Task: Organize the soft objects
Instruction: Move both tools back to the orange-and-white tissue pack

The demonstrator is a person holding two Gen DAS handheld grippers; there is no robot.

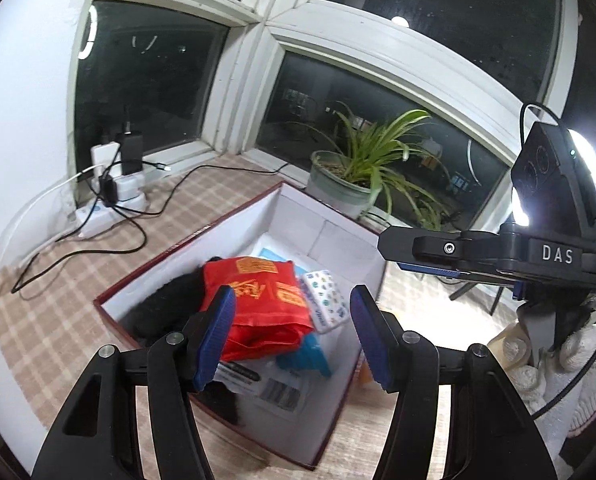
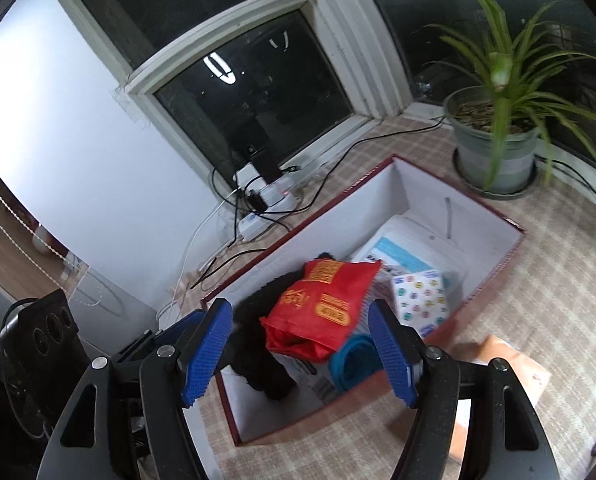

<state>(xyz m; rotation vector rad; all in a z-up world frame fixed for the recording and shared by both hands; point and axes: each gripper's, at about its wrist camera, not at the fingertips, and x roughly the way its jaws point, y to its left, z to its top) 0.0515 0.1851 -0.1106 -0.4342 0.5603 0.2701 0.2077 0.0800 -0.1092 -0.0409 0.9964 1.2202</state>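
Box: a red-edged, white-lined box (image 2: 418,196) is set on the checked worktop (image 2: 538,280), near a potted plant (image 2: 498,148) and a tangle of chargers and cables (image 2: 258,196) by the window.
Contents: a folded red cloth with yellow print (image 2: 322,308) is seen lying on top of the pile, tilted; a black fluffy item (image 2: 258,356) is tucked beside it against the near wall; a patterned tissue pack (image 2: 420,296), a rolled teal item (image 2: 352,360) and flat white packets (image 2: 398,252) are seen beside and beneath.
Left gripper (image 1: 290,332): fingers are held spread above the box, with nothing pinched between them.
Right gripper (image 2: 302,348): fingers are likewise held spread and empty over the red cloth; a white-gloved hand (image 1: 554,364) is seen at its handle in the left view.
Progress: several soft things are judged already stowed, so the task appears well advanced.
Remaining: an orange-brown flat object (image 2: 510,364) is left on the worktop just beside the box; whether it is soft cannot be told. The loosely lying red cloth may yet need settling.
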